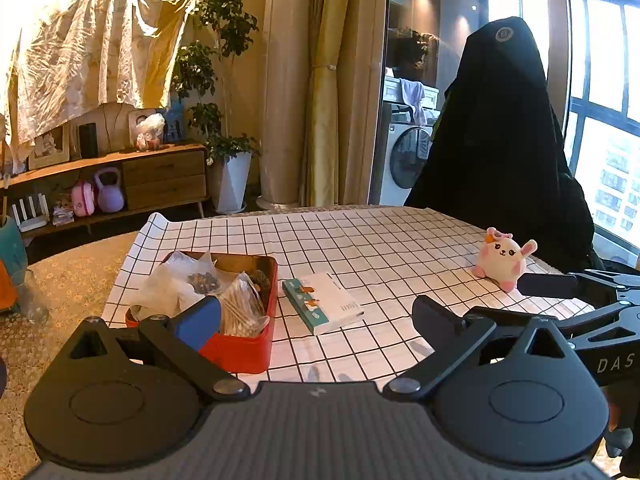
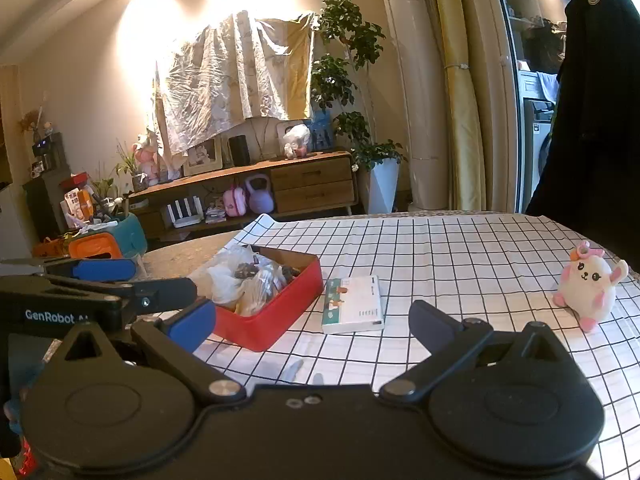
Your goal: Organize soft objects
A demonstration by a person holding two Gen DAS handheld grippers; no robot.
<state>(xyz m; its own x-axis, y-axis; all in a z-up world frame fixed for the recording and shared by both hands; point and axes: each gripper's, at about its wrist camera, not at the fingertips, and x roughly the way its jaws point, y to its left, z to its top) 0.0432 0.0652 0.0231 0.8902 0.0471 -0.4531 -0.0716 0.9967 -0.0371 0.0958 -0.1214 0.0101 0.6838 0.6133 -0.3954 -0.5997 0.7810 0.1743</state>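
Note:
A small white-and-pink plush bunny (image 1: 504,258) stands upright on the checked tablecloth (image 1: 360,240) at the right; it also shows in the right wrist view (image 2: 588,288). A red box (image 1: 244,344) holding plastic bags and cotton swabs sits at the left, also in the right wrist view (image 2: 272,316). My left gripper (image 1: 316,320) is open and empty above the cloth's near edge, between box and bunny. My right gripper (image 2: 312,324) is open and empty, the bunny beyond its right finger. Each gripper shows at the edge of the other's view.
A white-and-teal tissue pack (image 1: 324,302) lies right of the red box, also in the right wrist view (image 2: 354,304). A chair draped in black cloth (image 1: 500,128) stands behind the table. A glass (image 1: 30,296) and teal-orange container (image 2: 108,240) sit at the left.

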